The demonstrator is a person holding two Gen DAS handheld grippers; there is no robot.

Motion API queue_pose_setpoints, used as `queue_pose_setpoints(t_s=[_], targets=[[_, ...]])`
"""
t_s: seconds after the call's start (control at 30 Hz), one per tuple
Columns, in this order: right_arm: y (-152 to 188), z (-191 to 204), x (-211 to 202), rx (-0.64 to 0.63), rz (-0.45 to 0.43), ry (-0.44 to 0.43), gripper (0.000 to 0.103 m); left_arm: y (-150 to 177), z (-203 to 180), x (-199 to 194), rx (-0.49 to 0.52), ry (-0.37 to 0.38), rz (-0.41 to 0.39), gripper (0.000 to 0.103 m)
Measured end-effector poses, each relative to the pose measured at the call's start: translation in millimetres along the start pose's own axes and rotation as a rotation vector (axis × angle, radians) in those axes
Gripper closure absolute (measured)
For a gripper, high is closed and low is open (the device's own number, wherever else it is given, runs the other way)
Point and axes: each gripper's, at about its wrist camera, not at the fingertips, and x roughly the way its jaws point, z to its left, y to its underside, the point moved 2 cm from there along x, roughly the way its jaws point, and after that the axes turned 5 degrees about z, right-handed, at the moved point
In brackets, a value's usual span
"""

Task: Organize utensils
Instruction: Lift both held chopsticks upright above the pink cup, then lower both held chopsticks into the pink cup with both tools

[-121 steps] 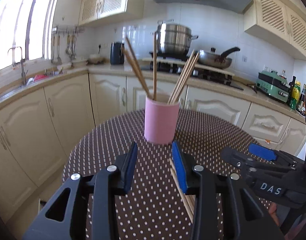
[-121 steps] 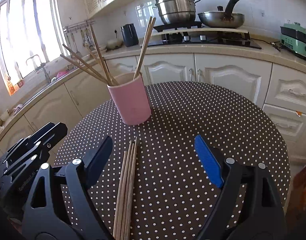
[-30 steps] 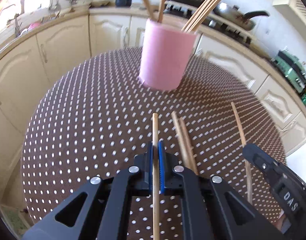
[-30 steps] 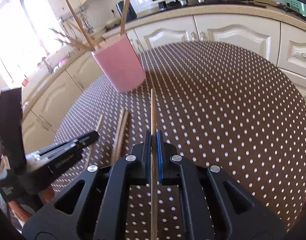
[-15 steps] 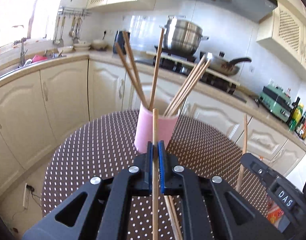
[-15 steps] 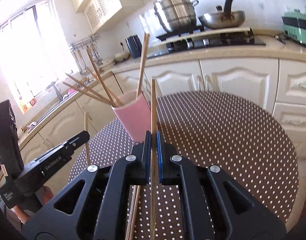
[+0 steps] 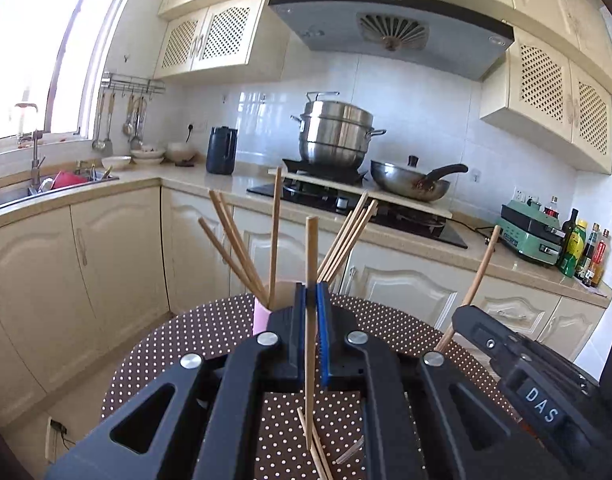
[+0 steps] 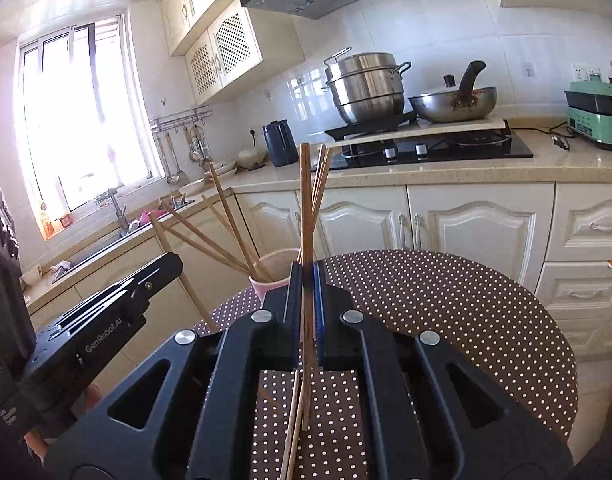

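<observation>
**Two chopsticks up, the cup dead ahead**

The round dotted table [image 8: 445, 292] takes up the near floor, the kitchen counter curving behind it from nine round to two o'clock; on the table the pink cup [image 8: 272, 278] stands upright with a spray of chopsticks leaning out of it; a few loose chopsticks [image 7: 315, 450] lie flat on the cloth below the tools

The left gripper [image 7: 310, 312] is pinched tight on the left chopstick [image 7: 310, 256], which stands near upright with its lower end hanging clear above the cloth; the right gripper [image 8: 306, 292] is clamped the same way on the right chopstick [image 8: 304, 200]; each tool shows at the edge of the other's view, the two side by side

What matters next, as I judge it: the cup sits at about twelve o'clock from both, slightly to eleven, and below the fingertips; each stick's long axis already runs roughly parallel to the cup's; neither hand looks clearly nearer, so each stick needs carrying forward over the rim, then lowering
</observation>
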Motion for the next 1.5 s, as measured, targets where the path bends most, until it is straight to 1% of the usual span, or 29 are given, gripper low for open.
queue_pose_setpoints(t_s=[0.13, 0.2, 0.3, 0.37, 0.43, 0.53, 0.67, 0.77, 0.83, 1.0, 1.07, 1.3, 1.5], targets=[[-16.8, 7.8, -8.0, -0.021, -0.055, -0.003, 0.097, -15.4, -5.0, -6.4, 0.005, -0.008, -0.053, 0.097], [-26.3, 10.9, -11.0, -0.029, -0.082, 0.0, 0.097, -26.1, -7.6, -10.1, 0.005, 0.0, -0.082, 0.097], [-50.9, 12.9, -13.7, -0.03, -0.124, 0.006, 0.097, -44.4, -10.9, -14.7, 0.012, -0.007, -0.141, 0.097], [-65.1, 13.3, -14.6, -0.019, -0.156, -0.006, 0.097, -58.0, -12.8, -15.8, 0.011, -0.03, -0.187, 0.097], [-79.6, 15.7, -14.4, -0.024, -0.187, -0.003, 0.097, -69.8, -14.9, -15.0, 0.011, -0.026, -0.215, 0.097], [-97.8, 17.5, -7.4, -0.024, -0.219, -0.002, 0.097, -86.5, -16.6, -11.6, 0.004, -0.041, -0.253, 0.097], [-115.1, 17.7, 12.6, -0.005, -0.22, -0.003, 0.097, -98.3, -17.1, -3.9, -0.003, -0.07, -0.28, 0.097], [-120.4, 20.1, 29.0, 0.0, -0.208, -0.015, 0.097, -101.5, -13.6, 4.0, 0.002, -0.091, -0.28, 0.097], [-120.8, 26.1, 39.5, -0.026, -0.196, -0.021, 0.097, -103.3, -10.4, 12.2, 0.004, -0.115, -0.284, 0.097], [-113.8, 29.9, 69.1, -0.021, -0.169, -0.036, 0.097, -99.7, -1.9, 33.8, 0.001, -0.131, -0.247, 0.097], [-111.1, 25.9, 81.8, 0.0, -0.133, -0.035, 0.097, -97.0, 3.4, 43.1, -0.002, -0.145, -0.22, 0.097], [-85.3, 18.0, 112.4, 0.012, -0.026, -0.003, 0.097, -75.8, 19.4, 68.6, -0.004, -0.135, -0.136, 0.097], [-58.2, 11.4, 141.1, 0.005, 0.102, 0.023, 0.097, -51.3, 28.1, 82.7, 0.014, -0.146, -0.08, 0.096]])
